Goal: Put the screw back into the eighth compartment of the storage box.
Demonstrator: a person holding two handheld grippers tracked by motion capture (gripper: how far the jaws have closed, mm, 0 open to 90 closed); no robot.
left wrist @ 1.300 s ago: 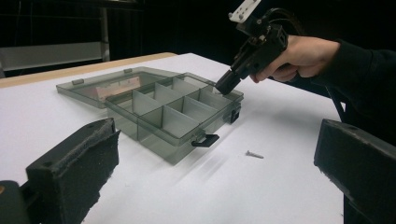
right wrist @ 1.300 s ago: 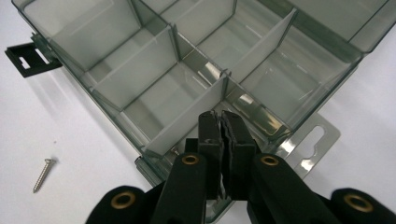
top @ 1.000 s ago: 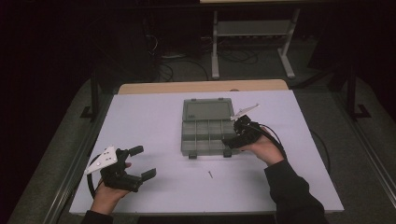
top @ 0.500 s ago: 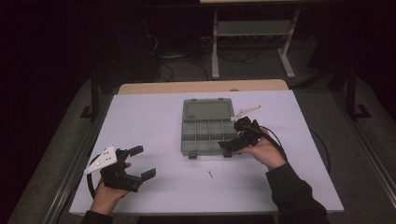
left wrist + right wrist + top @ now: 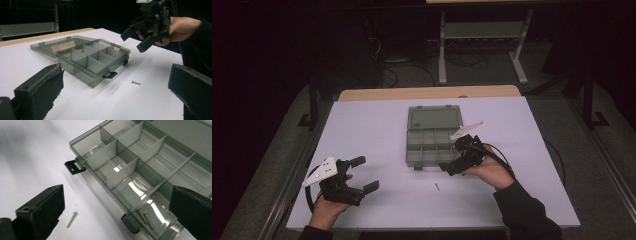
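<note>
A grey see-through compartment box point(image 5: 432, 145) lies open mid-table with its lid point(image 5: 434, 118) folded back. Two screws point(image 5: 146, 217) lie in its near corner compartment. A single screw point(image 5: 437, 187) lies on the white table just in front of the box, also visible as the screw point(image 5: 71, 219) and the screw point(image 5: 136, 82). My right gripper point(image 5: 455, 156) hovers over the box's near right corner. Its jaws have just been opening, stand open, and hold nothing. My left gripper point(image 5: 364, 174) rests open at the near left, far from the box, and is empty.
The white table point(image 5: 522, 150) ends in a wooden strip at the far edge. Black latches point(image 5: 75, 167) stick out from the box's front wall. A metal stand point(image 5: 482, 35) and cables sit on the dark floor behind.
The right gripper has drawn back a little from the box toward the near side, and its jaws stand wider. The left gripper has stayed put.
</note>
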